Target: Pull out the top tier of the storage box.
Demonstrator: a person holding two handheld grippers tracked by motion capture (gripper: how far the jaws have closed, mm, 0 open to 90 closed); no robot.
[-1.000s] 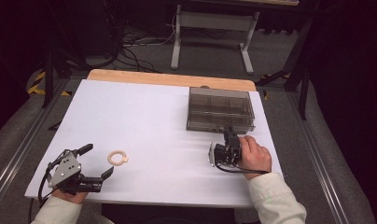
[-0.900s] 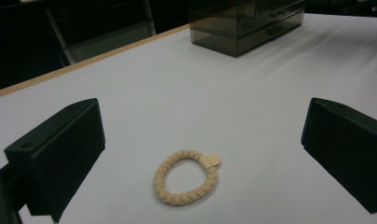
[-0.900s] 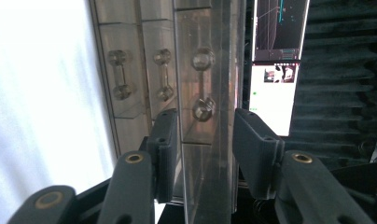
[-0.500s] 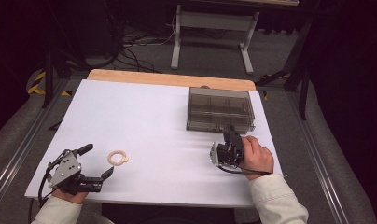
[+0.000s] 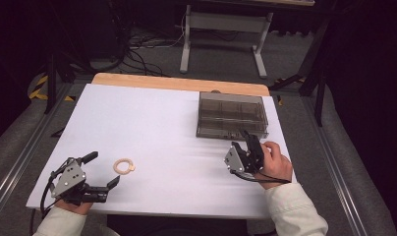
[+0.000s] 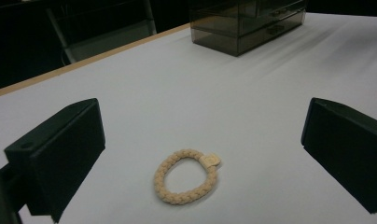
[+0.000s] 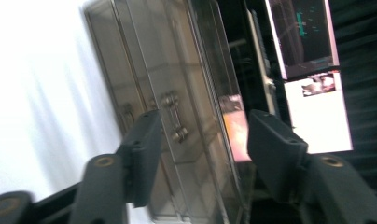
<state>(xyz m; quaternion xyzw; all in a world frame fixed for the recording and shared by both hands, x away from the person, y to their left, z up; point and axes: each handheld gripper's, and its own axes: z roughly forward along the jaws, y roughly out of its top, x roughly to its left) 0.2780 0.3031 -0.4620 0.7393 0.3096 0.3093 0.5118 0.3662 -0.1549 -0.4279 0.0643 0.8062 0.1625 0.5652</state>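
A cream braided ring point(image 5: 124, 165) lies on the white table point(image 5: 162, 123) near the front left. My left gripper point(image 5: 104, 168) rests just left of it, open, and in the left gripper view the ring point(image 6: 187, 176) lies on the table between and just ahead of the wide-set jaws of that gripper point(image 6: 203, 140). A smoky clear drawer box point(image 5: 231, 115) stands at the back right. My right gripper point(image 5: 249, 139) hovers just in front of it, rolled on its side. Its jaws have just been opening and nothing is between them. In the right gripper view that gripper point(image 7: 205, 135) faces the drawer handles point(image 7: 175, 119).
A wooden strip point(image 5: 177, 82) runs along the table's far edge. Beyond it a metal stand point(image 5: 221, 29) and cables sit on the floor. A lit screen point(image 7: 312, 37) appears past the box in the right gripper view. The person's sleeve point(image 5: 295, 211) comes in at the bottom right.
The right gripper has lifted a little off the table in front of the box and its jaws have spread. The left gripper and the ring have not moved.
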